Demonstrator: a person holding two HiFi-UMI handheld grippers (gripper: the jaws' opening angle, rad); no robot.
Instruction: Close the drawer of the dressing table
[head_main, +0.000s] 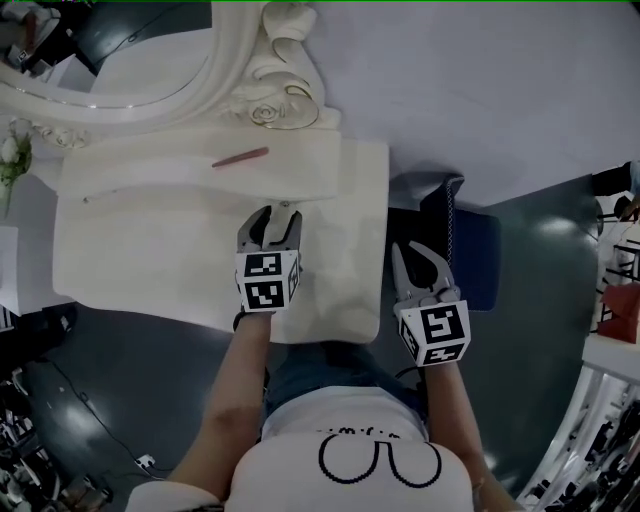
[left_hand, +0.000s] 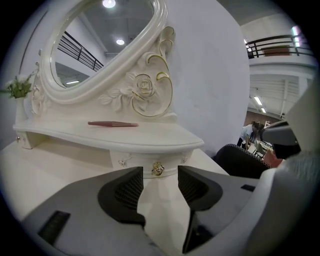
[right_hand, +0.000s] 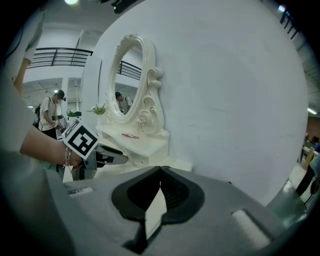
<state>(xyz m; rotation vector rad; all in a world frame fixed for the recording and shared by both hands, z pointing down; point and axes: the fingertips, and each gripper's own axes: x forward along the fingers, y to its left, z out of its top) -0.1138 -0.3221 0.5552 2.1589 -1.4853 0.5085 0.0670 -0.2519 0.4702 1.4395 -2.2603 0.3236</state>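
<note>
Pink pen (left_hand: 112, 124) on the shelf (left_hand: 150, 137), dark chair (left_hand: 237, 160) right of it. My left claw (left_hand: 160, 176) gapes empty before the cream, gold-knobbed drawer (left_hand: 145, 169) under the shelf; right claw (right_hand: 160, 170) is pinched together.

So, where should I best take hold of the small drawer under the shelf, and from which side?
Probably by the gold knob in the middle of the drawer front, coming straight from the front. It is the only part that sticks out, and the shelf overhangs it. The open left gripper faces it with nothing between its jaws.
</note>
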